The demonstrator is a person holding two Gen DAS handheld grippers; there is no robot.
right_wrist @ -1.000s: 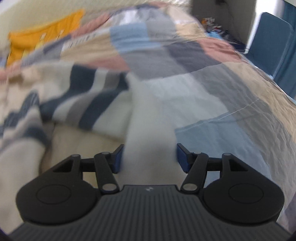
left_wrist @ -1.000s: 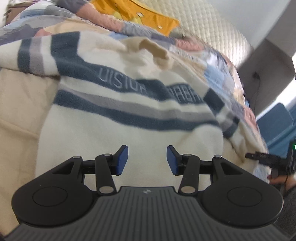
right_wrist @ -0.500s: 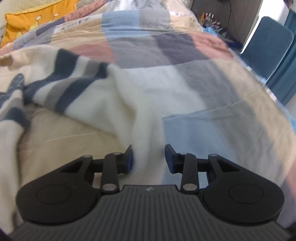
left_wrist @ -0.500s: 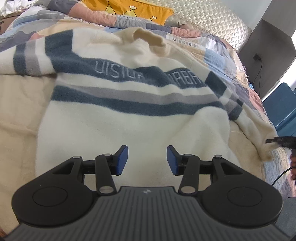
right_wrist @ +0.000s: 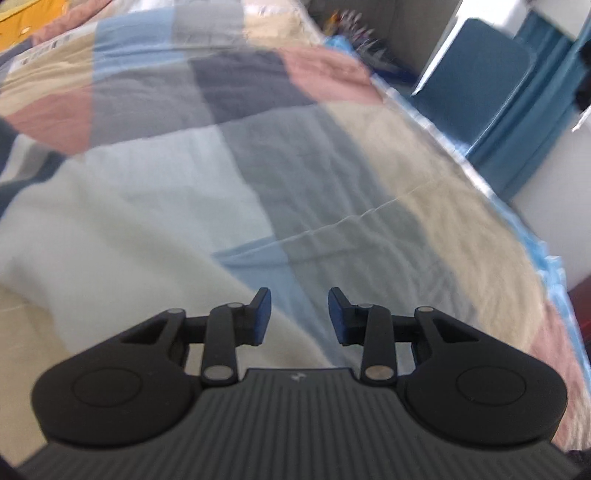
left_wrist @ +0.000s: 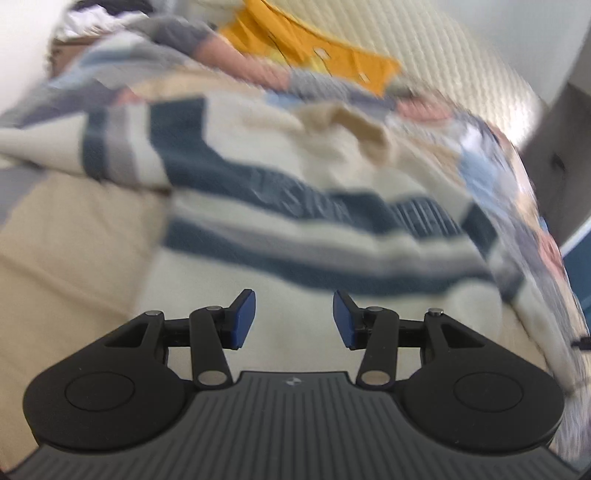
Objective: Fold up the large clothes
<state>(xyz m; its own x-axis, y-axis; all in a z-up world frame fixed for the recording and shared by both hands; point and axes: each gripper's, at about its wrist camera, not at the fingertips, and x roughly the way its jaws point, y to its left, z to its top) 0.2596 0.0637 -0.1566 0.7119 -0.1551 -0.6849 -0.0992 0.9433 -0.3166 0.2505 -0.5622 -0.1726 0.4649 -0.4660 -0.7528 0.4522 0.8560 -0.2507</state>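
Note:
A cream sweater with navy and grey stripes lies spread face up on the bed, collar at the far end. My left gripper hovers over its plain lower body, open, with nothing between the blue pads. In the right wrist view only one cream sleeve of the sweater shows, lying at the left and running under the left finger. My right gripper is over the patchwork bedspread just right of that sleeve. Its jaws stand narrowly apart and hold nothing. Both views are motion-blurred.
A yellow pillow and a quilted headboard lie beyond the sweater's collar. A blue chair and a blue curtain stand off the bed's right edge. Small clutter sits at the far corner.
The right gripper's jaws narrowed, and it swung right, off the cream sleeve that lay between its fingers, onto bare bedspread. The left view shifted slightly and blurred; its jaws kept their width.

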